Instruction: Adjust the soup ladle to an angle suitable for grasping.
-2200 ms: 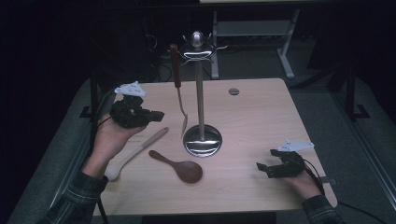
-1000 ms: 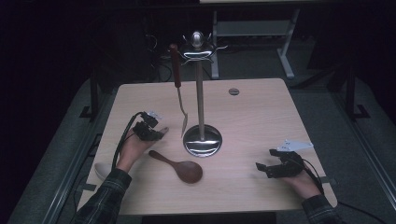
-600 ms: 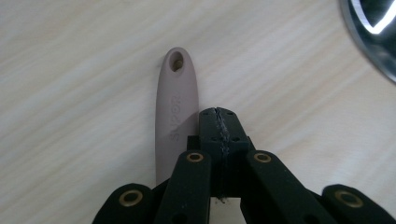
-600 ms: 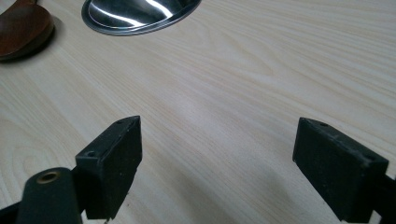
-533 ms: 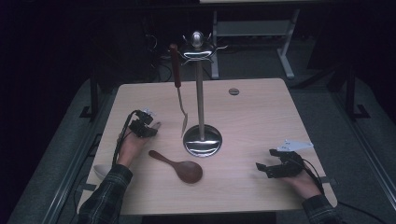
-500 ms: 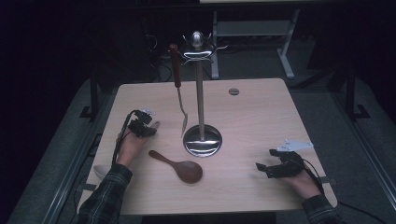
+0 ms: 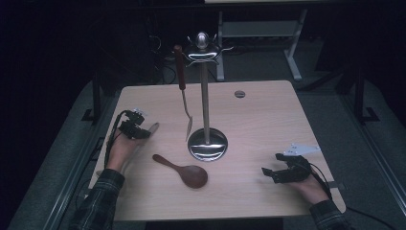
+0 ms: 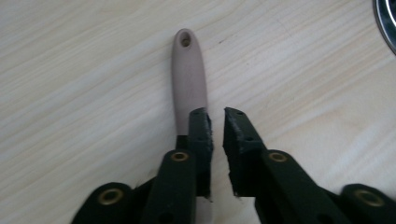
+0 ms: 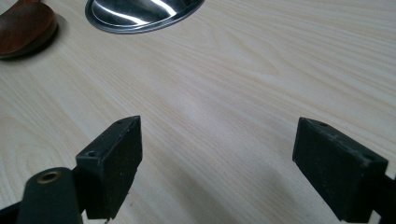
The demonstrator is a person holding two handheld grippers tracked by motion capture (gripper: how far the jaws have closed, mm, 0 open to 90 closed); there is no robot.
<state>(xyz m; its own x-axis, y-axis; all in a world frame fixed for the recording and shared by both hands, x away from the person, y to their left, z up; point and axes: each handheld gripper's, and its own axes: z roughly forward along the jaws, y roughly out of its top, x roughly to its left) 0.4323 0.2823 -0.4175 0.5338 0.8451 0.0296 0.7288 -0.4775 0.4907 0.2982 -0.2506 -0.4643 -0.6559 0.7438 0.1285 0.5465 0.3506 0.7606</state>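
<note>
Dim, dark-edged overview; bright, sharp close-ups

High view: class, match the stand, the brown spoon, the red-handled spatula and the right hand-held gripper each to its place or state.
1 stand
2 brown spoon
3 red-handled spatula
4 right hand-held gripper

a hangs from the stand
b jaws wide open
c lies flat on the table
d stands upright

Pairs: 1-d; 2-c; 3-a; 4-b

No legible text, label, brand mark, number or sign is found on any surface in the three views (the table top, the metal stand, the utensils and the gripper bodies were each checked); the pictures are dim, and fine print cannot be told.
</note>
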